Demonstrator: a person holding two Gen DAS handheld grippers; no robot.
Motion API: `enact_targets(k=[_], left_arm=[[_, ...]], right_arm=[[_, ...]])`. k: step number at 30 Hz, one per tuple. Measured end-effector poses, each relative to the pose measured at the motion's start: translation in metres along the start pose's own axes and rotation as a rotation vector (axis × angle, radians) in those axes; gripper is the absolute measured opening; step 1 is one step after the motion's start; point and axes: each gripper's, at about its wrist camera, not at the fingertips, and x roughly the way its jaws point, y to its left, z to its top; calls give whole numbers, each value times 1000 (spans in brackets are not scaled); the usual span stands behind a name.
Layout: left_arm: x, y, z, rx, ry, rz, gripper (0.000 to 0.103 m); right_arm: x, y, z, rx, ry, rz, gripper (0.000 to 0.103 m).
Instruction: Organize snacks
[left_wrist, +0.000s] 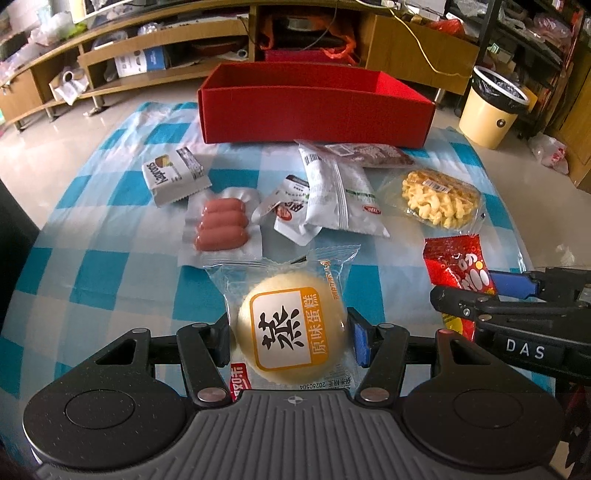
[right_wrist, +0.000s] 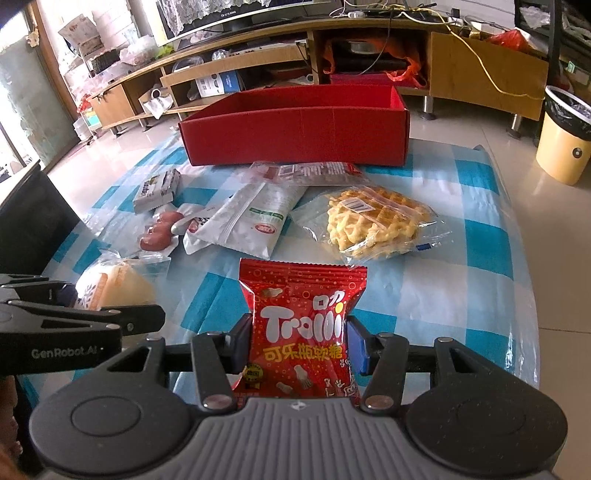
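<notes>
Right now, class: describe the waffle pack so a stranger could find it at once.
Start at the red box on the checked cloth. In front of its right end lies a clear pack. Only it shows golden, grid-patterned waffles.

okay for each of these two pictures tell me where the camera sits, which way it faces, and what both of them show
Left wrist: sits on the left claw, looking forward and down at the round yellow steamed cake in clear wrap it grips; the right claw shows at right.
Right wrist: sits on the right claw, aimed likewise, gripping the red gummy-candy packet; the left claw shows at left.
Shared: the open red cardboard box, the wrapped waffle, the blue-and-white checked cloth.
</notes>
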Motion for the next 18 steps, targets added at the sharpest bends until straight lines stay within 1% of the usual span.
enact_targets(k=[9, 13, 18], left_arm=[[-5, -2, 16, -7, -42, -23, 66], [-5, -5, 25, -8, -64, -30, 66], [-5, -3, 36, -33, -78, -43, 66]], right_arm=[[-5, -2, 6, 23, -26, 24, 51], [-9, -5, 15, 36, -62, 29, 51], [-8, -12, 27, 64, -86, 23, 51]])
